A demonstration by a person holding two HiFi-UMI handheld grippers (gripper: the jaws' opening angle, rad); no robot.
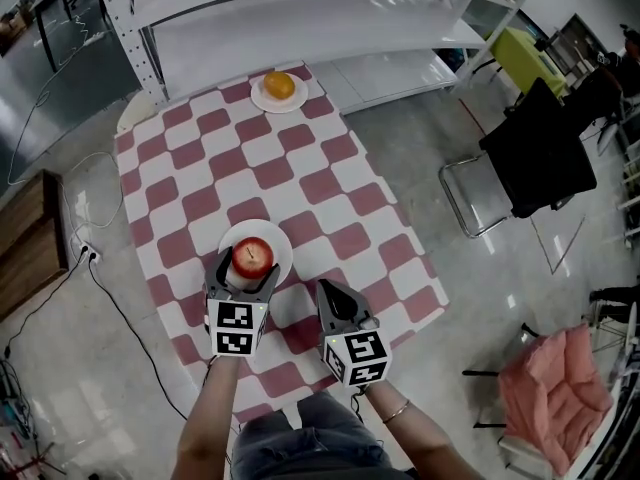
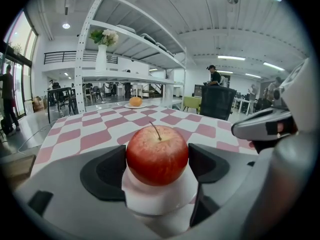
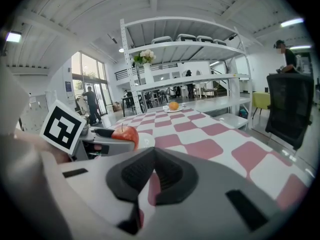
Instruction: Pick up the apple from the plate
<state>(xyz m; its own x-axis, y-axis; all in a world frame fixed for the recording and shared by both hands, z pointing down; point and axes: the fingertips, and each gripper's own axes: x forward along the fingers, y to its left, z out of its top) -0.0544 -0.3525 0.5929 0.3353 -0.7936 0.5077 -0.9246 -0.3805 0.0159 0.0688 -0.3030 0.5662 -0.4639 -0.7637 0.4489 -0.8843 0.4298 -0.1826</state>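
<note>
A red apple (image 1: 252,256) (image 2: 157,154) stands on a small white plate (image 1: 281,240) (image 2: 161,200) near the front of the checkered table (image 1: 300,168). My left gripper (image 1: 248,265) (image 2: 157,165) is open, with one dark pad on each side of the apple and the apple between the jaws. My right gripper (image 1: 333,291) (image 3: 154,152) sits just right of the plate over the table, jaws shut with nothing in them. In the right gripper view the apple (image 3: 126,133) shows at left behind the left gripper's marker cube.
An orange (image 1: 279,85) (image 2: 135,101) (image 3: 173,105) lies on a second white plate at the table's far end. White shelving (image 1: 300,13) stands behind the table. A black chair (image 1: 540,153) and a pink-cushioned seat (image 1: 555,393) stand on the floor to the right.
</note>
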